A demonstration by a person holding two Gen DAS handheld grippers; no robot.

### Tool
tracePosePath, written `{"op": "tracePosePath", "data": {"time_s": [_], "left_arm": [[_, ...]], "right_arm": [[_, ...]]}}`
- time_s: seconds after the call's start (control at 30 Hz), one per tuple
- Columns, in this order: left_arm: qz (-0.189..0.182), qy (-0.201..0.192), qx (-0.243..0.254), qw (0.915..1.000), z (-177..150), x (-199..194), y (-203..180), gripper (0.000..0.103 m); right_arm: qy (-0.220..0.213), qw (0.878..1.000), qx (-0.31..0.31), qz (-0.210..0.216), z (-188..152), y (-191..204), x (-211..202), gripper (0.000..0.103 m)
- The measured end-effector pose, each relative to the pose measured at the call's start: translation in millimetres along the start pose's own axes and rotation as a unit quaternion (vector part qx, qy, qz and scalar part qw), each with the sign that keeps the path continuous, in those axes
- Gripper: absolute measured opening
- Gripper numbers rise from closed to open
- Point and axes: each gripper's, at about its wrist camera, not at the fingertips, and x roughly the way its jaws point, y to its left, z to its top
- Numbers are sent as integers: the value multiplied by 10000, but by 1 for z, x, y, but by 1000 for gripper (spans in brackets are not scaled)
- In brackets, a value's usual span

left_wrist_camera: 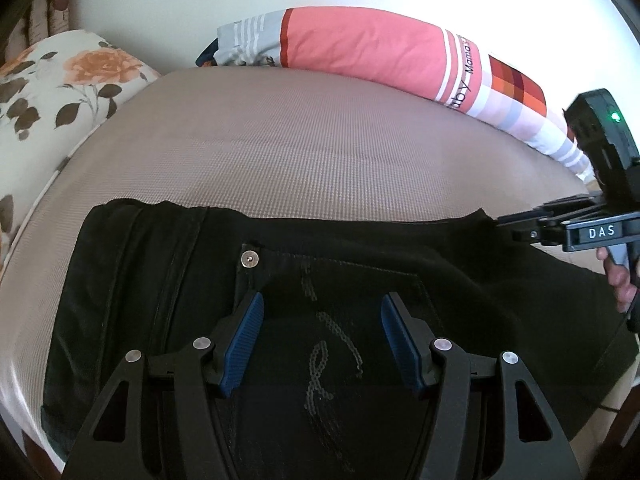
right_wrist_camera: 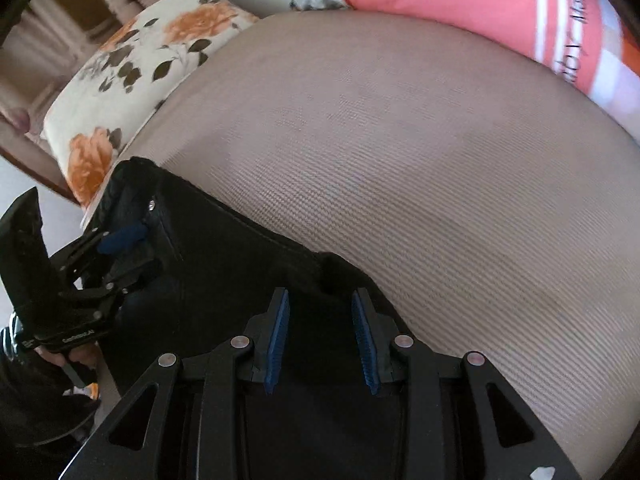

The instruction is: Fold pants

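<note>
Black pants lying flat on the taupe woven bed cover, waistband toward far edge, back pocket with sequin scrollwork facing up, metal rivet at pocket corner. Left gripper hovering over pocket, jaws spread wide, holding nothing. Right gripper at right end of the cloth's far edge, jaws parted around a raised tuck of fabric, not yet clamped.

Judged step: taking hold of far edge for a fold. Best to pinch through all layers at both ends, lift evenly, keep edge taut, lay seams in line.

Writing: "DAS" on right gripper body; partial "Mama" and "…by" on pink striped pillow. Floral pillow far left, unmarked.
</note>
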Motion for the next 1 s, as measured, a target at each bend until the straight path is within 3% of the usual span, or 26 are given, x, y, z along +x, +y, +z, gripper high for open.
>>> {"op": "tracePosePath", "data": {"time_s": [0.07, 0.1, 0.17, 0.23, 0.33, 0.43, 0.53, 0.6, 0.63, 0.8, 1.0], "left_arm": [[13, -28, 67, 10000, 1, 1, -1, 62], [16, -34, 79, 10000, 1, 2, -1, 62], [14, -34, 46, 10000, 3, 1, -1, 62], [-48, -36, -92, 9999, 6, 0, 2, 62], [-109, -65, -184, 9998, 10, 3, 6, 62], [23, -98, 21, 9999, 8, 8, 1, 62], [194, -115, 256, 9994, 7, 12, -4, 62], [329, -14, 335, 9989, 10, 11, -10, 62], [321, 32, 317, 9990, 13, 9, -12, 62], [-89, -259, 467, 9985, 24, -16, -35, 62], [-793, -146, 923, 9925, 37, 1, -93, 62]], "right_arm": [[42, 9999, -26, 114, 2, 0, 5, 30], [10, 9997, -60, 231, 2, 1, 6, 14], [-156, 9995, -44, 277, 3, 1, 2, 7], [-420, 9990, -35, 147, 5, 4, -5, 5], [-403, 9992, 71, 1, 8, 0, 4, 5], [-496, 9985, 92, -198, 7, -4, 14, 4], [-501, 9981, 213, -278, 10, -6, 14, 12], [-565, 9970, 326, -414, 10, -3, 6, 27], [-658, 9960, 381, -475, 8, -3, -3, 28], [-1104, 9886, 660, -783, -25, -9, -58, 29], [-882, 9754, 1247, -1588, -90, -37, -87, 29]]}}
